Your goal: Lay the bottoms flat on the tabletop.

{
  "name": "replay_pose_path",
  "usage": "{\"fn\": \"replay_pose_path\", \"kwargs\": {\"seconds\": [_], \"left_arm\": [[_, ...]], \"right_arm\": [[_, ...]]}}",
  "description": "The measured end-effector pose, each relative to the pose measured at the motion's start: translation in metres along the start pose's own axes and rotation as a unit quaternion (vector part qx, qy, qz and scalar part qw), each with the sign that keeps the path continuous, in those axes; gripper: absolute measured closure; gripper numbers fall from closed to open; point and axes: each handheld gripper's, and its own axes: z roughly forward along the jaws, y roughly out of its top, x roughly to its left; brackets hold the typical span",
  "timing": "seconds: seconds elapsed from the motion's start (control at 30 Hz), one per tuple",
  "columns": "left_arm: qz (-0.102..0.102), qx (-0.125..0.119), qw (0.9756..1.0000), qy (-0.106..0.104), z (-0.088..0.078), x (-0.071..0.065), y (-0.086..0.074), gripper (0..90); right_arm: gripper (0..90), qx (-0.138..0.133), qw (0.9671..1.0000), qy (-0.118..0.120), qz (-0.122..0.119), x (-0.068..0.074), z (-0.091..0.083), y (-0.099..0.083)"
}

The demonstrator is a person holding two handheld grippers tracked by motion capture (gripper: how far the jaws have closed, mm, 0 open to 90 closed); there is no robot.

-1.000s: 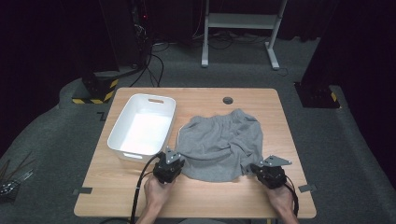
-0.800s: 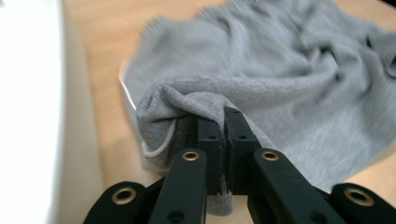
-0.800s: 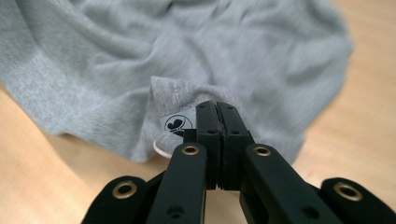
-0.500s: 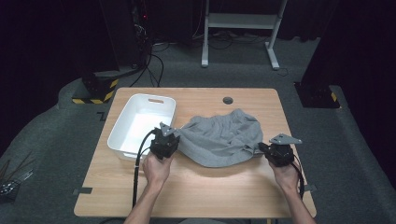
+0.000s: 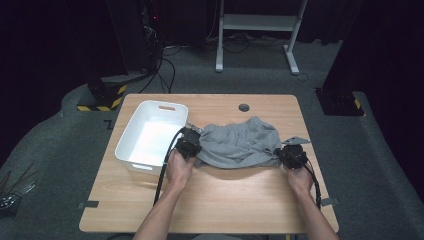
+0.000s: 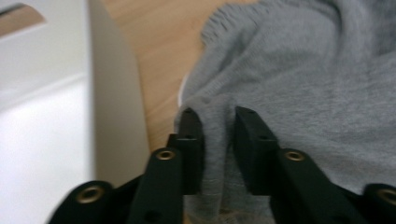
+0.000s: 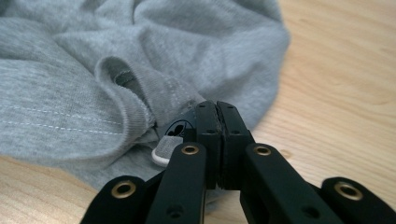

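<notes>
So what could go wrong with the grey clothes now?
The left tool has just been opening, with a fold of the grey garment loose between its jaws, so that side could slip out and the fold come undone. The right tool is shut on the cloth's edge; pulling there alone might drag it crooked. The white bin sits close by the left tool, which could bump it.

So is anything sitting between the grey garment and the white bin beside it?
Nothing visible does. The grey garment lies on the table right of the white bin, with bare wood between them in the left gripper view. The left gripper, jaws just opening, has a fold between them; the right gripper is shut on its edge.
</notes>
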Motion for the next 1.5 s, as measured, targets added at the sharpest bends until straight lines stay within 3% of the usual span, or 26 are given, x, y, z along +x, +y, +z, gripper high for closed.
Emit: {"fn": "replay_pose_path", "kwargs": {"seconds": [0.1,0.33,0.5,0.6,0.9,0.97,1.07,1.2,1.27,1.3,1.37,1.5], "left_arm": [[0.011,-0.007,0.9999,-0.008,-0.003,-0.004,-0.004,59.9],[0.020,-0.039,0.9979,-0.048,-0.030,-0.007,-0.019,48.4],[0.005,-0.059,0.9953,-0.078,-0.044,-0.005,-0.031,47.3],[0.014,-0.060,0.9952,-0.076,-0.048,-0.007,-0.036,47.4],[0.023,-0.060,0.9938,-0.090,-0.058,-0.016,-0.054,48.1],[0.025,-0.058,0.9934,-0.096,-0.057,-0.019,-0.060,48.2],[0.026,-0.046,0.9930,-0.106,-0.049,-0.024,-0.067,48.0],[0.026,-0.018,0.9938,-0.107,-0.027,-0.030,-0.067,45.4],[0.029,-0.012,0.9946,-0.099,-0.018,-0.032,-0.064,45.9],[0.027,-0.009,0.9951,-0.095,-0.014,-0.031,-0.063,48.5],[0.025,-0.011,0.9956,-0.089,-0.010,-0.029,-0.059,60.5],[0.013,-0.031,0.9961,-0.082,-0.011,-0.022,-0.047,79.9]], "right_arm": [[79.8,-0.012,0.9999,0.006,0.001,0.005,-0.004,0.000],[64.6,-0.058,0.9982,0.017,0.000,0.011,-0.038,-0.007],[67.0,-0.079,0.9964,0.030,-0.003,0.018,-0.061,-0.022],[70.2,-0.076,0.9960,0.044,-0.013,0.025,-0.068,-0.035],[74.4,-0.049,0.9943,0.089,-0.033,0.051,-0.065,-0.066],[68.7,-0.047,0.9941,0.092,-0.033,0.056,-0.062,-0.067],[53.1,-0.051,0.9949,0.075,-0.043,0.064,-0.058,-0.065],[45.3,-0.036,0.9958,0.067,-0.051,0.069,-0.044,-0.057],[51.0,-0.030,0.9965,0.060,-0.050,0.070,-0.037,-0.053],[59.9,-0.023,0.9970,0.053,-0.051,0.070,-0.033,-0.051],[77.9,-0.023,0.9968,0.061,-0.046,0.066,-0.030,-0.047],[83.1,-0.032,0.9961,0.075,-0.033,0.053,-0.034,-0.032]]}}
